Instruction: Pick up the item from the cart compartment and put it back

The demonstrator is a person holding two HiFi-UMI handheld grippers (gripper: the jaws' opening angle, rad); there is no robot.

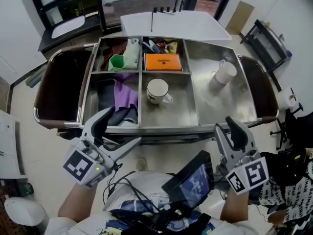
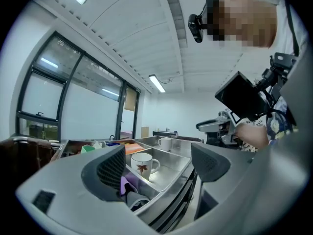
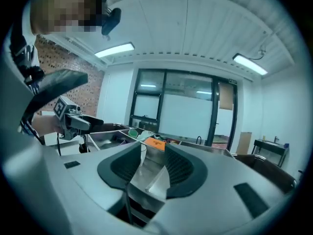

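Note:
The steel cart (image 1: 166, 127) has several compartments. A white mug with a leaf print (image 1: 158, 91) stands upright in the middle front one and also shows in the left gripper view as the leaf mug (image 2: 143, 164). A plain white mug (image 1: 224, 73) lies tilted in the wide right compartment. My left gripper (image 1: 120, 129) hovers before the cart's front left edge, jaws wide apart and empty (image 2: 156, 165). My right gripper (image 1: 226, 126) is raised off the front right corner; its jaws stand a narrow gap apart with nothing between them (image 3: 152, 168).
An orange box (image 1: 163, 61) fills the middle back compartment. A green cup (image 1: 116, 61) and a white bottle sit in the back left one, purple and dark cloths (image 1: 125, 94) in the front left. A white table (image 1: 173, 22) stands behind the cart. A tablet (image 1: 191, 182) hangs at my chest.

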